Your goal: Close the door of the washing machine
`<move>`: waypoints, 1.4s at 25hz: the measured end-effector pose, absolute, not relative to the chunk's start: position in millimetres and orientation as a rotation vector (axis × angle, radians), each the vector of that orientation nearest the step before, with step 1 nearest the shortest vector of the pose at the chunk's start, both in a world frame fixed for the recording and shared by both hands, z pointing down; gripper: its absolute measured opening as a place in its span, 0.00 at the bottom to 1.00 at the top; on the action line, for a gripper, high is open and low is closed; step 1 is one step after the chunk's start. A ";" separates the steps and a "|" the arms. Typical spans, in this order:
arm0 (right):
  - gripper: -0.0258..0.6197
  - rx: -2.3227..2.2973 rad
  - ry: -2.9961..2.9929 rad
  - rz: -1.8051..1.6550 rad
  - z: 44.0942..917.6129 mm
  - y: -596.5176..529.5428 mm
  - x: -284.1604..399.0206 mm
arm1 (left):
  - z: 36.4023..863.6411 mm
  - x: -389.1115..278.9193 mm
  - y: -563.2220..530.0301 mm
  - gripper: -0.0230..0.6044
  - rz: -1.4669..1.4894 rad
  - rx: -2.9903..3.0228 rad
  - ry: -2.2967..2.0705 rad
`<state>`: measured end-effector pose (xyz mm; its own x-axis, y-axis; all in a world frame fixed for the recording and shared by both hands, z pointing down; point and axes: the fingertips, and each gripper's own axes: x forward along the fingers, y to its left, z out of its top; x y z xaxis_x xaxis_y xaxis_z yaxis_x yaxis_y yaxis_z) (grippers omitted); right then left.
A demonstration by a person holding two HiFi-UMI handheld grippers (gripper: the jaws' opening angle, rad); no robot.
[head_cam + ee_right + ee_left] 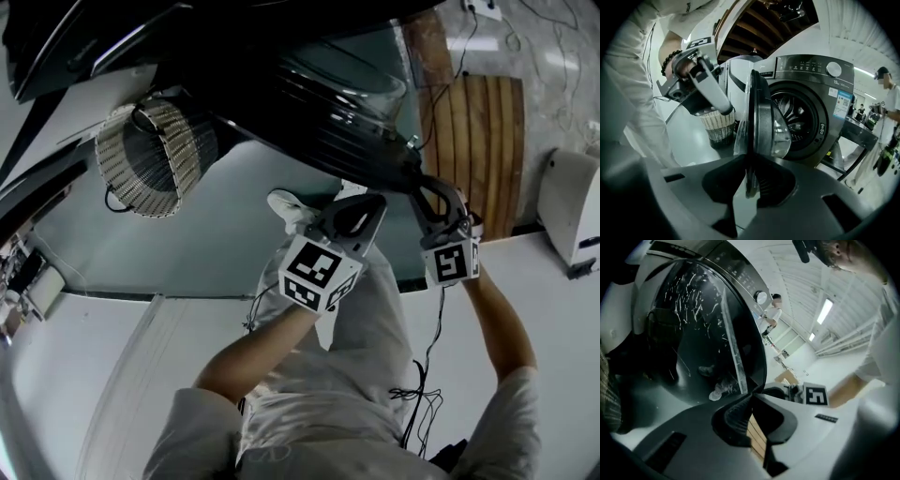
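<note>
Right tongs (751, 163) clamp door (762, 123) rim; left tongs (753, 397) closed (drum (796, 115) visible only in right gripper view).

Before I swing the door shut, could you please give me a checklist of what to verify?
1. Right gripper clamped on door rim: ok.
2. Left gripper shut and empty: ok.
3. Left gripper off the door: cannot tell.
4. Drum opening free of laundry: ok.
5. Basket outside the swing path: ok, it stands on the door's outer side.
</note>
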<state>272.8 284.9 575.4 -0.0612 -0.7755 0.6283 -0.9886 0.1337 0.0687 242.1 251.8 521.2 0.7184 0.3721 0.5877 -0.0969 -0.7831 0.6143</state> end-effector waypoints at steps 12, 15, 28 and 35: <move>0.16 1.640 -1.902 0.540 575.6 264.8 350.6 | 491.1 313.0 200.3 0.04 0.755 2.670 0.301; 0.17 1.627 -1.908 0.534 576.0 258.3 369.7 | 487.8 333.7 188.1 0.04 0.720 2.694 0.288; 0.20 1.601 -1.865 0.446 577.3 218.2 456.6 | 487.4 391.5 146.4 0.04 0.672 2.778 0.230; 0.21 1.565 -1.833 0.422 577.9 196.6 490.5 | 474.3 421.3 130.7 0.04 0.615 2.813 0.201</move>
<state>490.5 196.6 577.9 -0.0446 -0.7367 0.6748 -0.9577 0.2237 0.1810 421.3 130.7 474.3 0.9013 0.1870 0.3908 0.0794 -0.9581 0.2753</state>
